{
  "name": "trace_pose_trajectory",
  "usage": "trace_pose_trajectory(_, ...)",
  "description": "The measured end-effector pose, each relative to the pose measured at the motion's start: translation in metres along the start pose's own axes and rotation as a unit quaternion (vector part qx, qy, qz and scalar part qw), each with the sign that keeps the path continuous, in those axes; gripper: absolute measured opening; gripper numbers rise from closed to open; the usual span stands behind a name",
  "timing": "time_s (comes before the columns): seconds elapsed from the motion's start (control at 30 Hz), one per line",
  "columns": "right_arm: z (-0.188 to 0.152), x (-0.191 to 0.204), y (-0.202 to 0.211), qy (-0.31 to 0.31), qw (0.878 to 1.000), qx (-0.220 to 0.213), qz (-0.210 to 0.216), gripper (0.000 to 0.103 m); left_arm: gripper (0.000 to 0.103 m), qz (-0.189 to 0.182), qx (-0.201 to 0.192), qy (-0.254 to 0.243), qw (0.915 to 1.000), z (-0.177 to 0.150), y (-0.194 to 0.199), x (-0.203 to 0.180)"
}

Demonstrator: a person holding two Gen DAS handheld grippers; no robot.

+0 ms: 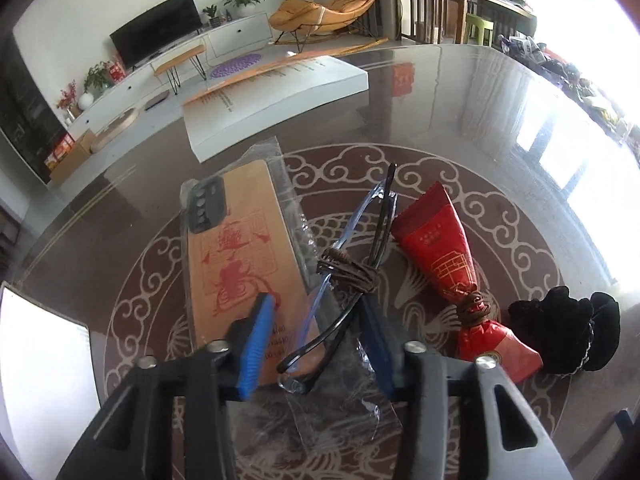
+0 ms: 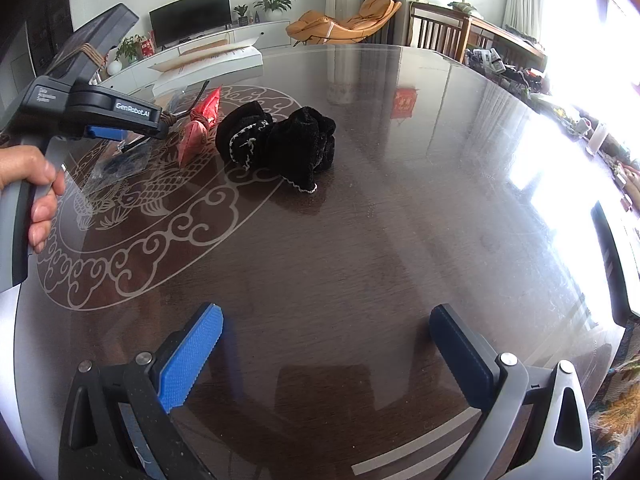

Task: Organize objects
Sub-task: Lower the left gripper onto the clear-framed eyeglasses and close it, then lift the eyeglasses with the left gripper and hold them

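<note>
Spectacles, dark-framed, folded, bound round the middle with brown cord. Sealed in a clear plastic bag. Located at lower centre of the left wrist view, on the patterned middle of the glass-topped table.

Left gripper: blue pads closed in on the bagged spectacles from either side, pinching the lower end of the frame. Seen from the side at upper left of the right wrist view, held by a hand at the left edge.

Right gripper: fingers spread wide, nothing between them, over bare table at the bottom of the right wrist view.

Red foil packet: tied with brown cord near one end, lying just right of the spectacles.

Black fuzzy cloth: bunched, with a thin pale trim, just right of the packet at lower right of the left wrist view.

Tan card: printed in red, in a clear sleeve, with a dark strip of round buttons at its upper end; just left of the spectacles, partly under the left pad.

White flat box: near the far table edge, upper centre.
</note>
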State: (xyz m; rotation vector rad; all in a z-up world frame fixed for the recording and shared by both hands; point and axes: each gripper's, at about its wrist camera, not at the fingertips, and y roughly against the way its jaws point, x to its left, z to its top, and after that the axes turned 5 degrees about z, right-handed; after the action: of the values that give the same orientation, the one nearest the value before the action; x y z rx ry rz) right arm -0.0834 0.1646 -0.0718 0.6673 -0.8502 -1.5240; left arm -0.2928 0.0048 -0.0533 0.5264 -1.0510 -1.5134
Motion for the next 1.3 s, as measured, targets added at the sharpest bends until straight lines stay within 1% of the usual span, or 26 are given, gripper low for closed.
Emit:
trace_pose_trajectory(0.07, 0.0, 0.0, 0.0, 0.0, 1.0, 0.0, 0.0, 0.103, 0.023, -0.002, -0.001, 0.009, 1.0, 0.001, 0.002, -0.001)
trace_pose_trajectory(0.13, 0.0, 0.0, 0.0, 0.0, 1.0, 0.0, 0.0, 0.103, 0.023, -0.011, -0.002, 0.031, 0.9994, -0.005, 0.006, 0.001)
trace_pose_trajectory(0.23, 0.0, 0.0, 0.0, 0.0, 1.0, 0.0, 0.0, 0.103, 0.023, -0.022, 0.005, 0.078, 0.9967, -0.028, 0.024, 0.005)
trace_pose_trajectory(0.3, 0.0, 0.0, 0.0, 0.0, 1.0, 0.0, 0.0, 0.103, 0.023, -0.037, 0.004, 0.112, 0.9931, -0.055, 0.046, 0.008)
trace_pose_trajectory(0.37, 0.0, 0.0, 0.0, 0.0, 1.0, 0.0, 0.0, 0.103, 0.023, -0.04, 0.004, 0.13, 0.9907, -0.09, 0.069, 0.007)
trace_pose_trajectory(0.5, 0.0, 0.0, 0.0, 0.0, 1.0, 0.0, 0.0, 0.103, 0.025, -0.054, 0.019, 0.142, 0.9883, -0.161, 0.102, 0.001)
trace_pose_trajectory(0.57, 0.0, 0.0, 0.0, -0.001, 1.0, 0.0, 0.0, 0.103, 0.025, -0.06, 0.024, 0.136, 0.9886, -0.182, 0.11, -0.002)
trace_pose_trajectory(0.63, 0.0, 0.0, 0.0, -0.001, 1.0, 0.0, 0.0, 0.103, 0.035, -0.062, 0.026, 0.123, 0.9901, -0.189, 0.111, -0.004)
trace_pose_trajectory(0.7, 0.0, 0.0, 0.0, 0.0, 1.0, 0.0, 0.0, 0.103, 0.07, -0.05, 0.021, 0.112, 0.9923, -0.185, 0.108, -0.005)
trace_pose_trajectory(0.73, 0.0, 0.0, 0.0, 0.0, 1.0, 0.0, 0.0, 0.103, 0.077, -0.049, 0.019, 0.109, 0.9926, -0.182, 0.106, -0.006)
trace_pose_trajectory(0.77, 0.0, 0.0, 0.0, 0.0, 1.0, 0.0, 0.0, 0.103, 0.082, -0.052, 0.02, 0.105, 0.993, -0.181, 0.103, -0.008)
trace_pose_trajectory(0.8, 0.0, 0.0, 0.0, 0.0, 1.0, 0.0, 0.0, 0.103, 0.082, -0.051, 0.027, 0.1, 0.9934, -0.178, 0.096, -0.01)
trace_pose_trajectory(0.83, 0.0, 0.0, 0.0, 0.0, 1.0, 0.0, 0.0, 0.103, 0.084, -0.041, 0.032, 0.091, 0.9945, -0.175, 0.091, -0.013)
trace_pose_trajectory(0.87, 0.0, 0.0, 0.0, 0.0, 1.0, 0.0, 0.0, 0.103, 0.085, -0.029, 0.025, 0.078, 0.9962, -0.175, 0.092, -0.018)
trace_pose_trajectory(0.93, 0.0, 0.0, 0.0, 0.0, 1.0, 0.0, 0.0, 0.103, 0.087, -0.035, 0.019, 0.075, 0.9964, -0.177, 0.094, -0.022)
trace_pose_trajectory(0.97, 0.0, 0.0, 0.0, 0.0, 1.0, 0.0, 0.0, 0.103, 0.093, -0.037, 0.018, 0.077, 0.9962, -0.179, 0.093, -0.022)
trace_pose_trajectory(1.0, 0.0, 0.0, 0.0, -0.001, 1.0, 0.0, 0.0, 0.103, 0.101, -0.033, 0.017, 0.082, 0.9959, -0.181, 0.092, -0.021)
trace_pose_trajectory(1.03, 0.0, 0.0, 0.0, -0.001, 1.0, 0.0, 0.0, 0.103, 0.103, -0.03, 0.017, 0.09, 0.9954, -0.183, 0.091, -0.018)
trace_pose_trajectory(1.17, 0.0, 0.0, 0.0, -0.001, 1.0, -0.001, 0.0, 0.103, 0.103, -0.016, -0.01, 0.112, 0.9936, -0.19, 0.089, -0.007)
trace_pose_trajectory(1.3, 0.0, 0.0, 0.0, -0.001, 1.0, 0.0, 0.0, 0.103, 0.103, -0.009, -0.018, 0.124, 0.9921, -0.19, 0.087, -0.003)
